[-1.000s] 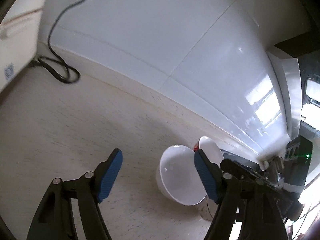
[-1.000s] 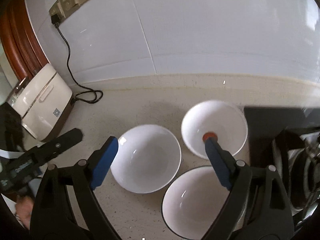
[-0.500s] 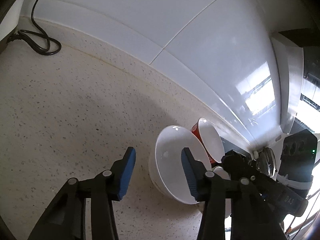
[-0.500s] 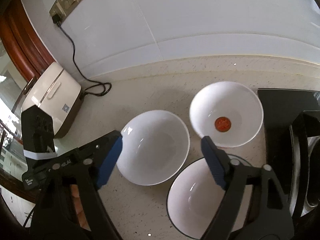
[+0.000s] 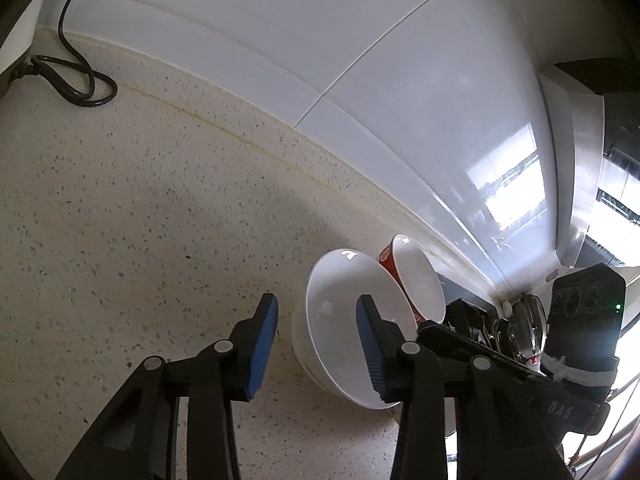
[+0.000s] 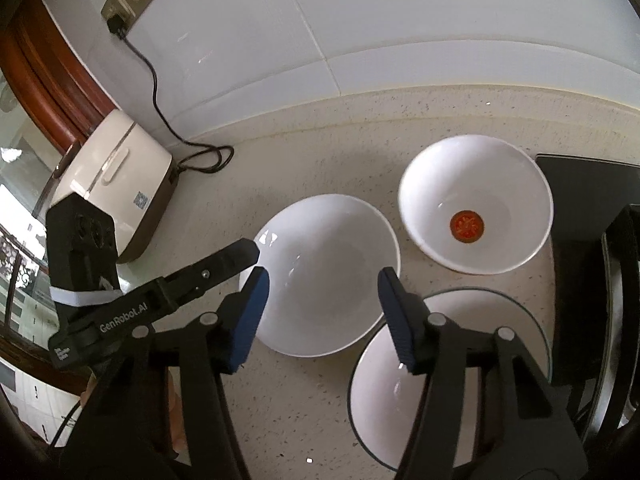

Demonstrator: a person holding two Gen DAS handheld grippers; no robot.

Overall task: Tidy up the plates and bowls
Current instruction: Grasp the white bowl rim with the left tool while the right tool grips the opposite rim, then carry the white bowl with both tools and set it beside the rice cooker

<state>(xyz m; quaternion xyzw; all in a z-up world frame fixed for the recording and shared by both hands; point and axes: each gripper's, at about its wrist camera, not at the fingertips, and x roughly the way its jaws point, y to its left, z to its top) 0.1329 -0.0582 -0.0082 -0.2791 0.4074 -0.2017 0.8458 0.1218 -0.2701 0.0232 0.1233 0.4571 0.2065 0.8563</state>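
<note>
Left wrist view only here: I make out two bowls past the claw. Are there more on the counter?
Observer: Three in all. A dark-rimmed bowl sits in the foreground, close beside the plain white bowl.
Operator: Is the red-sided bowl empty?
Observer: Yes, nothing in it but a round red mark at its centre.
Operator: Is the right claw holding anything?
Observer: No. It is open and hovers above the plain white bowl.

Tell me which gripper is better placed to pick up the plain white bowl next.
Left. The left gripper is open with its fingers straddling the plain white bowl rim; the right gripper hovers open above it.
</note>
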